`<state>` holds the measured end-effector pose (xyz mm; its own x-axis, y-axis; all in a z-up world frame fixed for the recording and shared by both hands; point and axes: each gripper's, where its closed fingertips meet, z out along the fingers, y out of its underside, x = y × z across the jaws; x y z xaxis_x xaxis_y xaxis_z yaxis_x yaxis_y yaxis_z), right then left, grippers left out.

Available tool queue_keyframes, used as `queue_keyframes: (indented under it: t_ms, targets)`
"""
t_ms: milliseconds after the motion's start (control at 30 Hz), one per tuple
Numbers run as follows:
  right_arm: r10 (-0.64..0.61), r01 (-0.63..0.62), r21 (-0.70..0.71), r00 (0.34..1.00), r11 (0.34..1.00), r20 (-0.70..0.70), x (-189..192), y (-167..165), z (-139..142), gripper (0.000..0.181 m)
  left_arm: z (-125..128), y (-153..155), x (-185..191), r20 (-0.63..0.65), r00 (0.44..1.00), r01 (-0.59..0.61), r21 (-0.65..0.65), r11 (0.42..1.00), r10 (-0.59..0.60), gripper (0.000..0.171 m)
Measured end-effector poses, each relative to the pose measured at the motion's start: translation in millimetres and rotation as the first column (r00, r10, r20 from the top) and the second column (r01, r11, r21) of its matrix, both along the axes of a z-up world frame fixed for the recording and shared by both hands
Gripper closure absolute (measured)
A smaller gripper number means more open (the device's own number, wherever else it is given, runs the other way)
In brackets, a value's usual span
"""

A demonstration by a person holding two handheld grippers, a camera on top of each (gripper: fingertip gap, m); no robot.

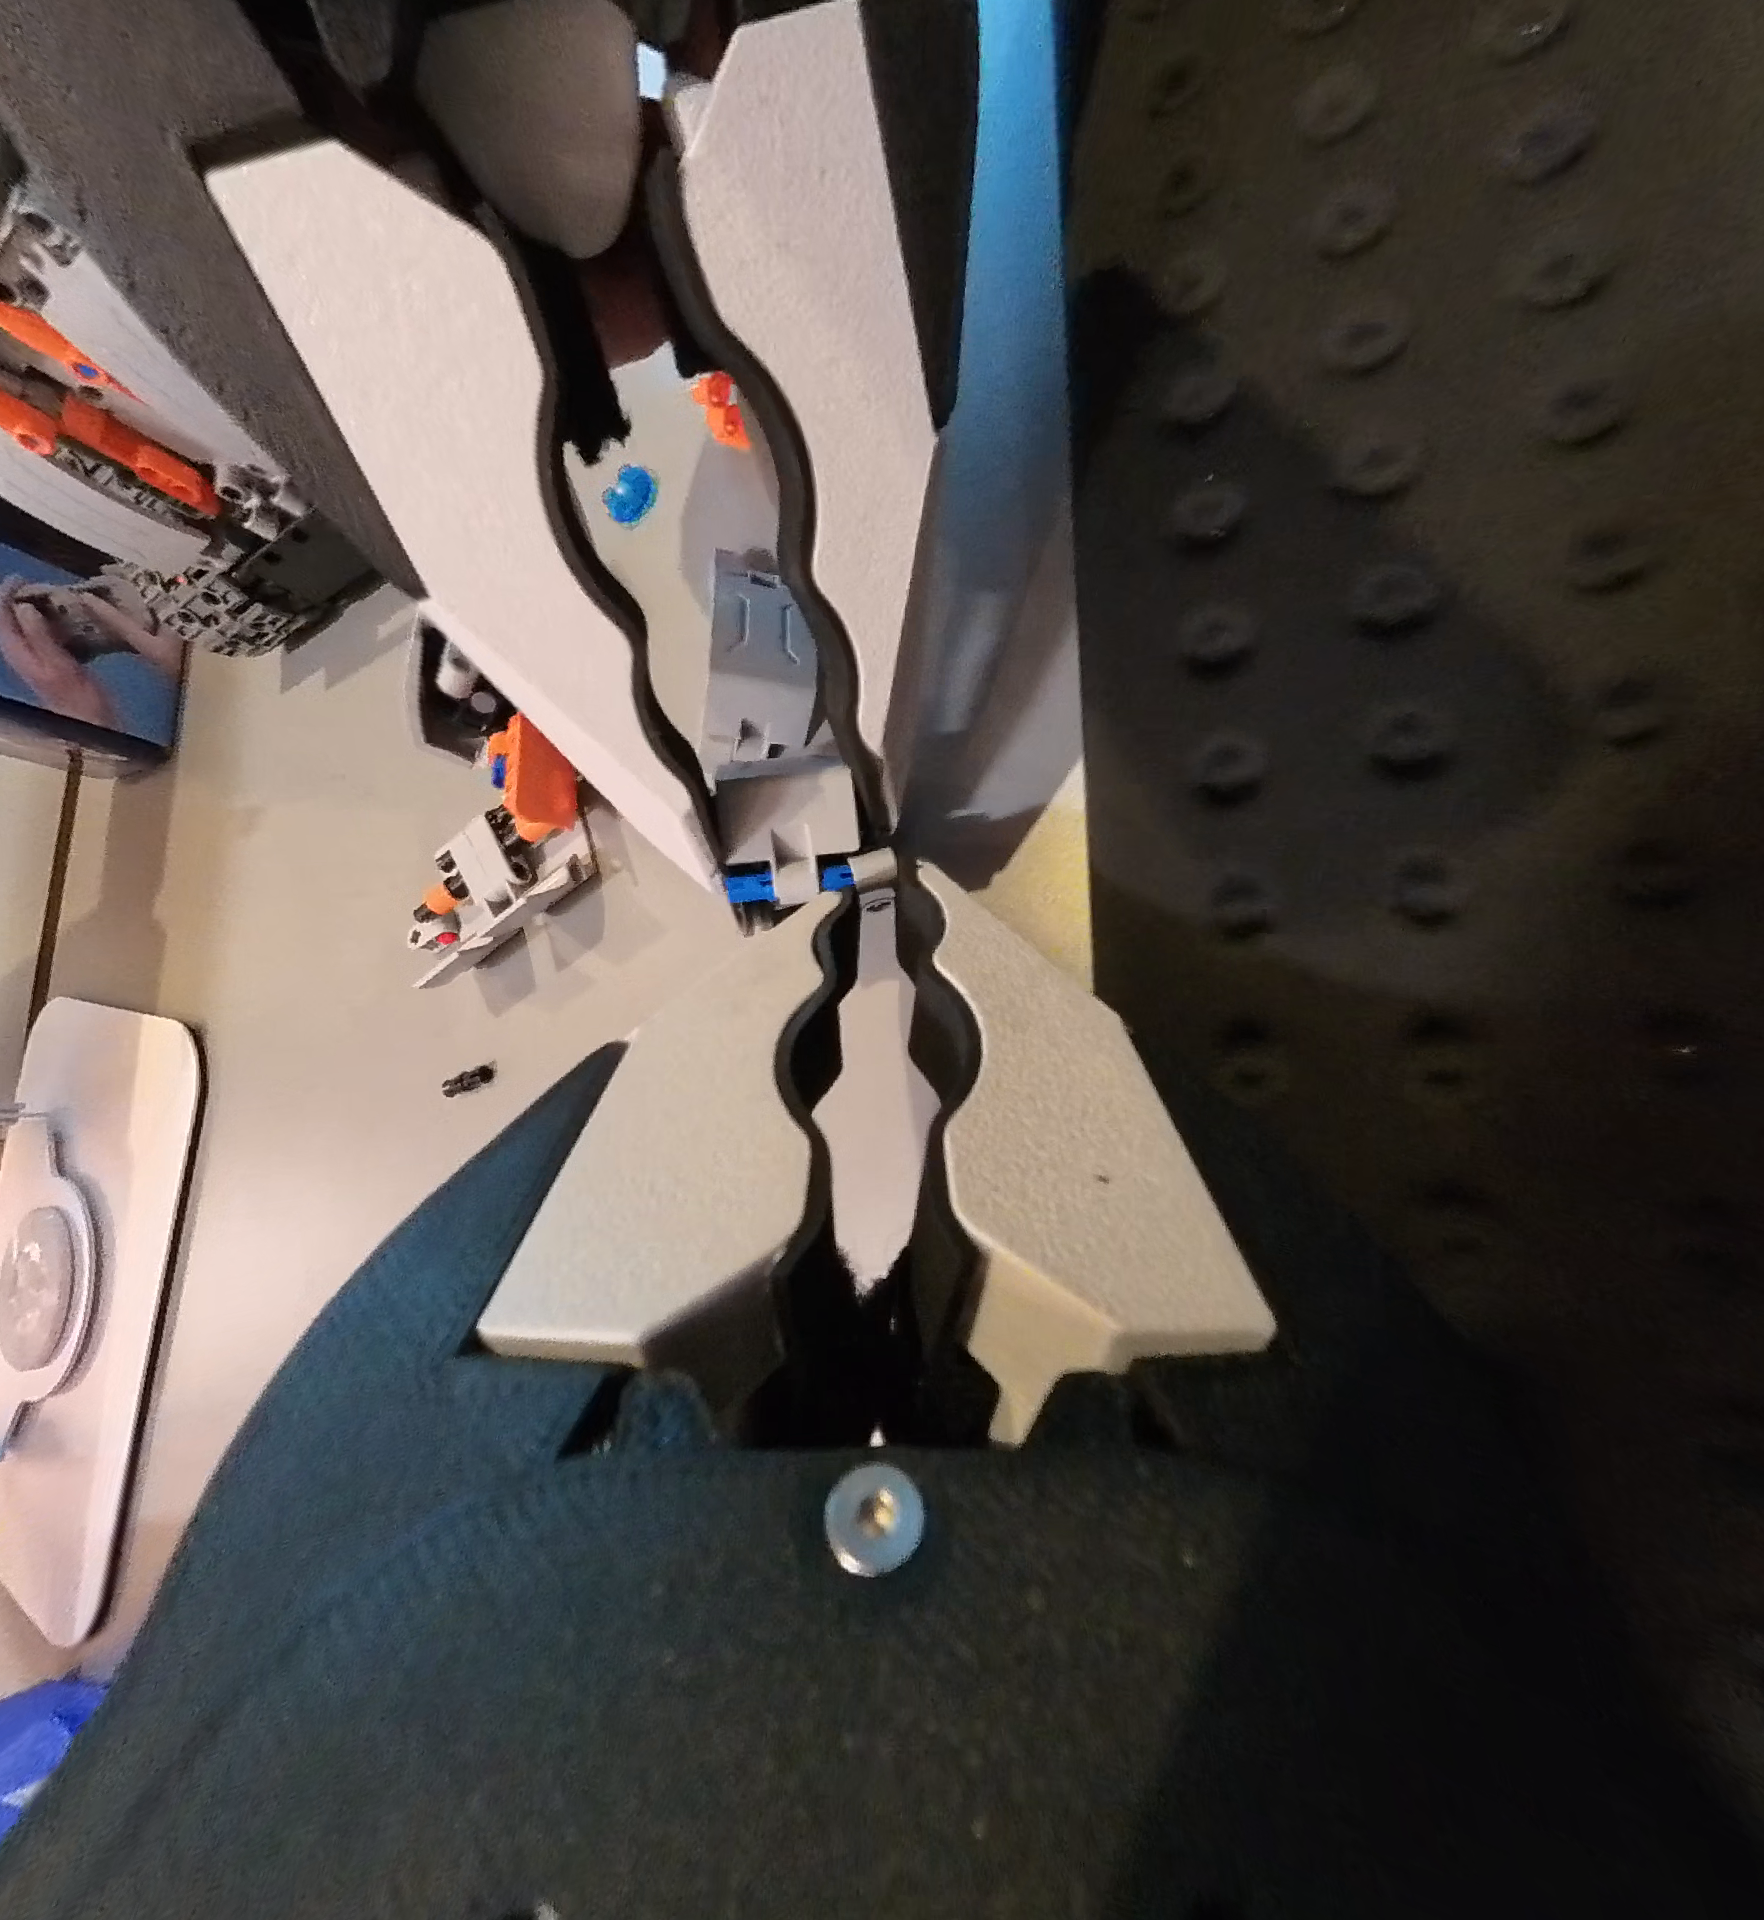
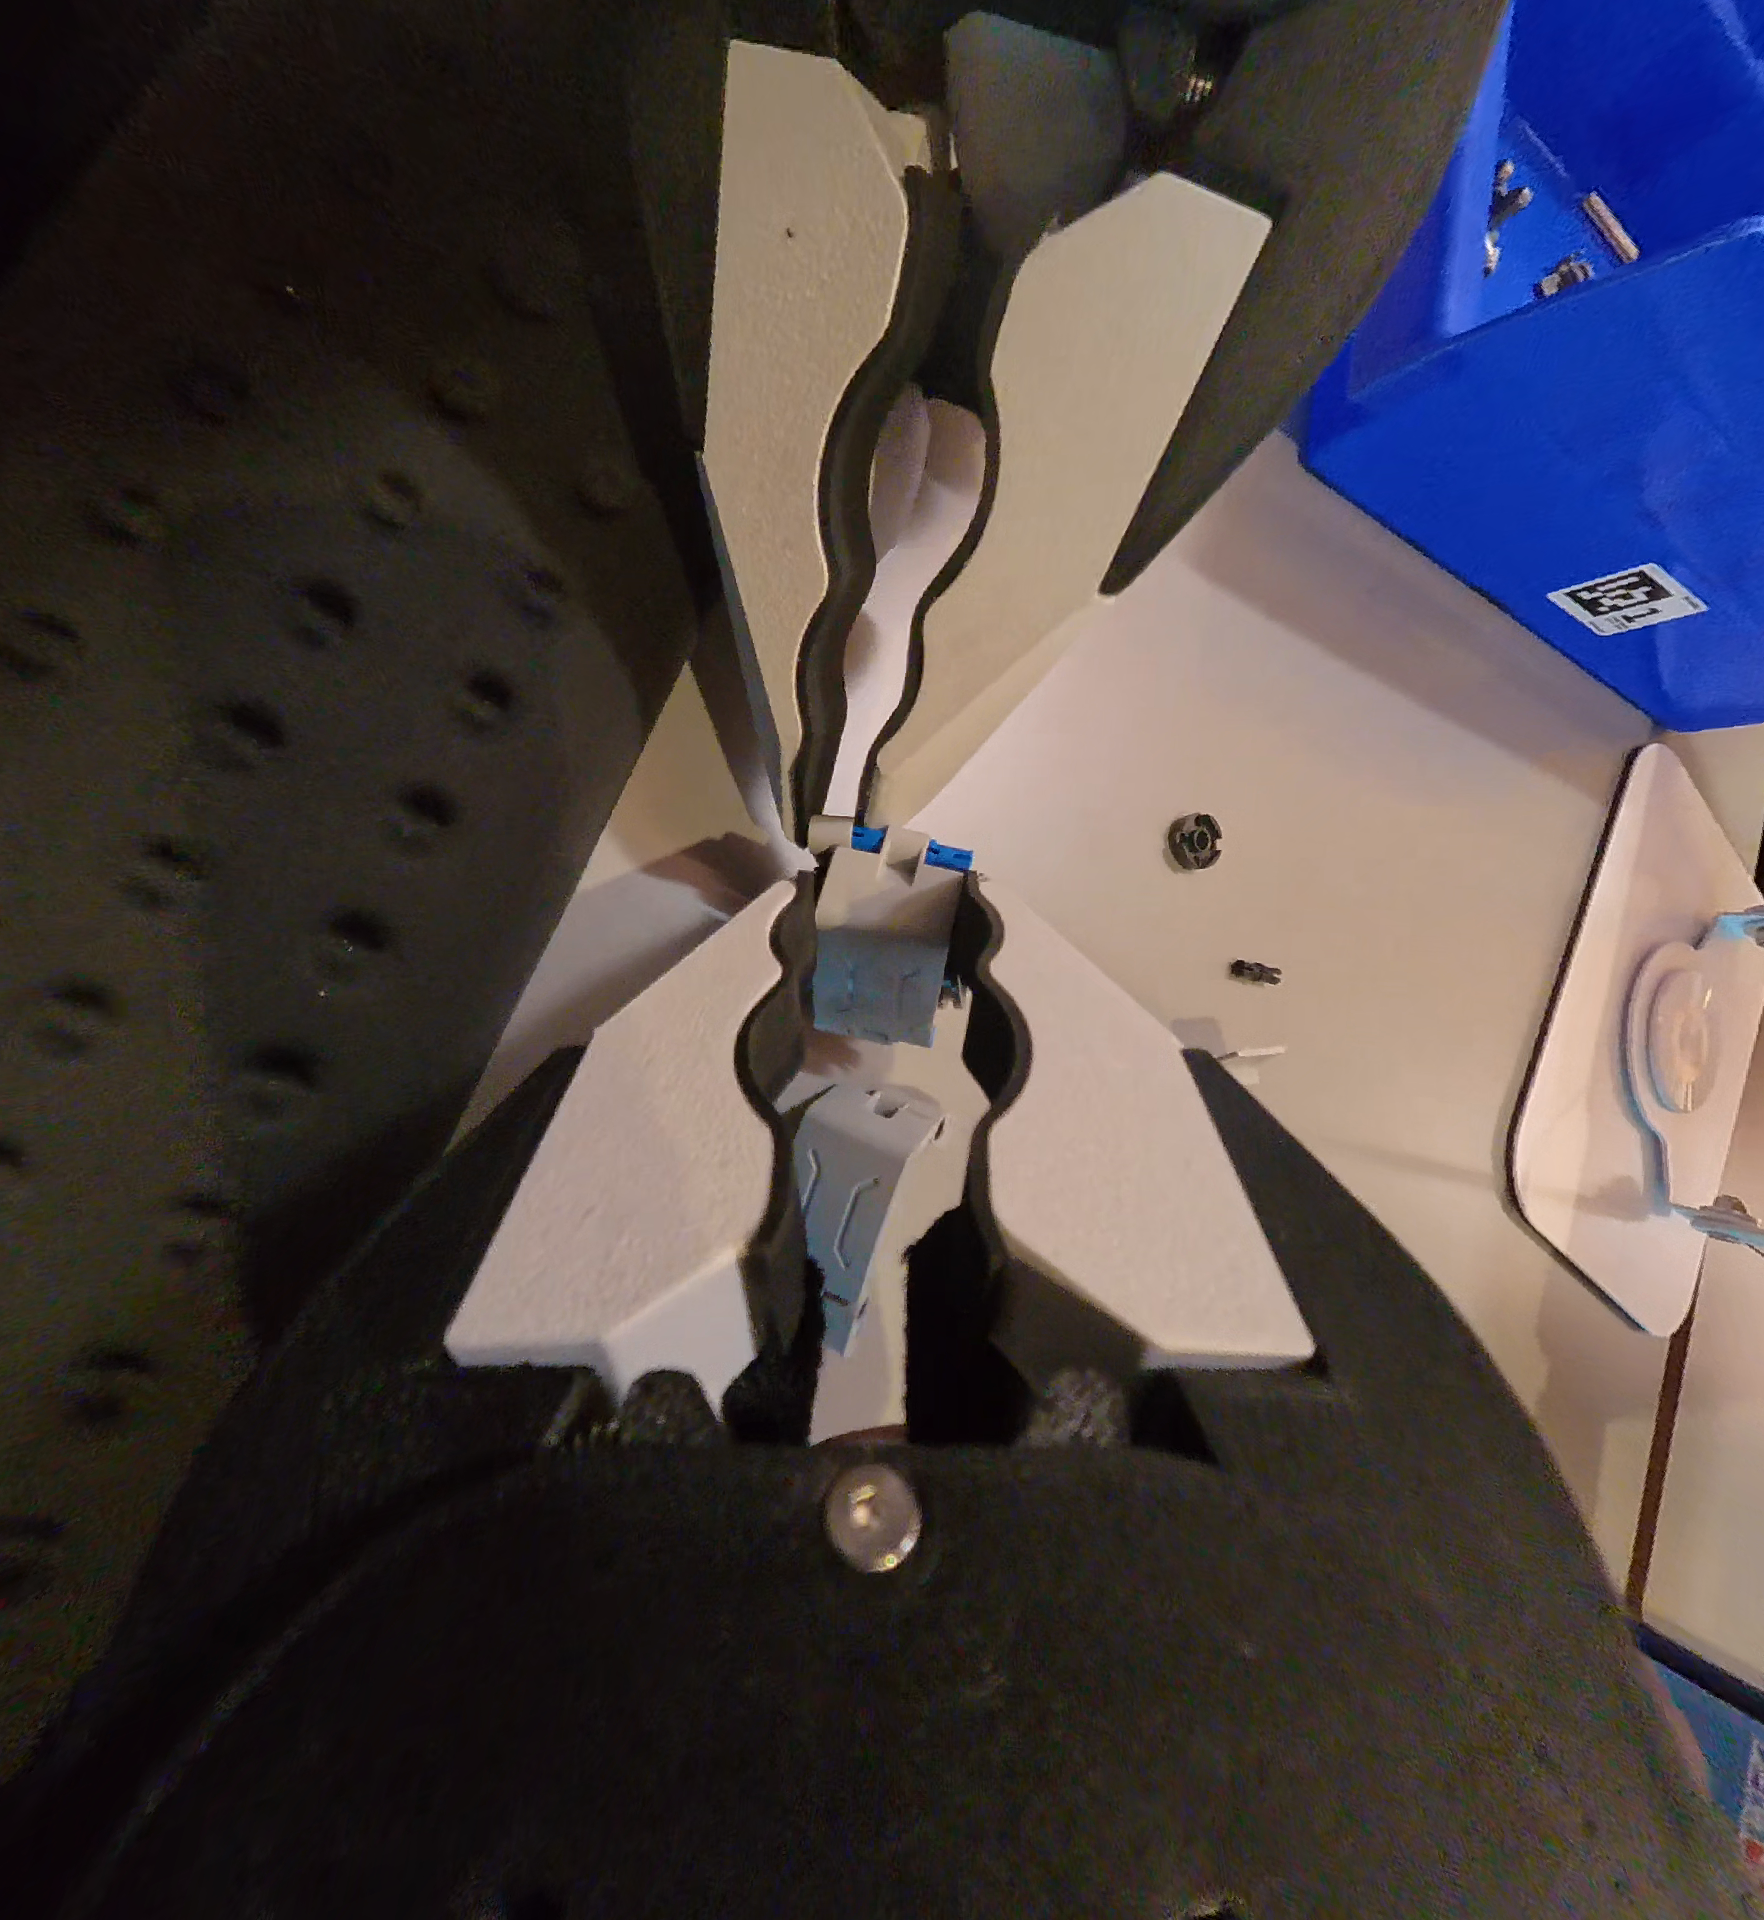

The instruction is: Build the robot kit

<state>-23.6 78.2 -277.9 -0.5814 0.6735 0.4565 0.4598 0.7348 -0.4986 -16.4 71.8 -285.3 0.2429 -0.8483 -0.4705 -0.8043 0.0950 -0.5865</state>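
- Toy-brick parts, orange and grey (image 1: 504, 831), lie loose on the pale table (image 1: 317, 935) at far left, near a small black pin (image 1: 467, 1081).
- Left gripper (image 1: 873, 904) is pressed together on a slim grey beam (image 1: 878, 1049).
- Right gripper (image 2: 883, 883) pinches a grey block with blue pins (image 2: 883, 935), tip to tip with the left one.
- Blue bin (image 2: 1605, 468) stands at far right.

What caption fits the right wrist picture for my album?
Right tongs grip a grey block part, meeting the left tongs tip to tip.
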Motion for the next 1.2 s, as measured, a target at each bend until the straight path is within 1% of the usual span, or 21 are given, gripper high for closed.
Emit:
queue_keyframes:
  t_ms: [67,167,233,300,400,567,800,867,933,1033,1100,1200]
  targets:
    - [0.008,-0.008,-0.019,1.0,1.0,0.015,0,0,0,0.157,0,0,0,-0.016,1.0,0.015,-0.009,1.0,-0.015,0.168]
    - [0.004,-0.003,-0.077,1.0,0.997,0.02,1,1,0,0.157,0,1,1,-0.001,0.999,0.032,-0.034,0.999,-0.032,0.168]
    - [-0.032,0.033,-0.158,0.999,0.987,0.011,0,4,0,0.157,-1,5,0,0.019,1.0,0.002,-0.052,0.999,-0.001,0.167]
    - [-0.078,0.073,-0.253,0.997,0.965,-0.008,-1,8,1,0.157,1,8,-1,0.071,0.997,-0.023,-0.059,0.998,0.027,0.167]
    - [-0.111,0.102,-0.268,0.994,0.958,-0.018,-3,9,1,0.157,-1,10,-4,0.082,0.994,-0.062,-0.061,0.996,0.067,0.165]
    - [-0.132,0.118,-0.293,0.991,0.949,-0.027,-5,12,2,0.157,1,12,-4,0.112,0.989,-0.09,-0.073,0.993,0.098,0.165]
    - [-0.132,0.122,-0.168,0.99,0.978,-0.049,-4,15,3,0.157,6,14,-5,0.118,0.987,-0.101,-0.038,0.994,0.105,0.166]
    - [-0.137,0.128,-0.151,0.989,0.98,-0.05,-4,16,3,0.157,6,14,-6,0.117,0.987,-0.105,-0.039,0.994,0.108,0.166]
    - [-0.135,0.129,-0.103,0.989,0.986,-0.058,-4,17,3,0.157,7,15,-6,0.115,0.987,-0.105,-0.028,0.994,0.108,0.167]
    - [-0.131,0.13,-0.015,0.988,0.991,-0.077,-4,17,3,0.157,7,15,-5,0.132,0.985,-0.103,-0.057,0.993,0.11,0.167]
    - [-0.124,0.129,0.05,0.988,0.99,-0.09,-4,18,3,0.157,7,16,-6,0.123,0.986,-0.108,-0.052,0.993,0.114,0.167]
    - [-0.11,0.118,0.095,0.99,0.988,-0.091,-4,17,3,0.158,6,15,-5,0.12,0.987,-0.097,-0.057,0.994,0.103,0.167]
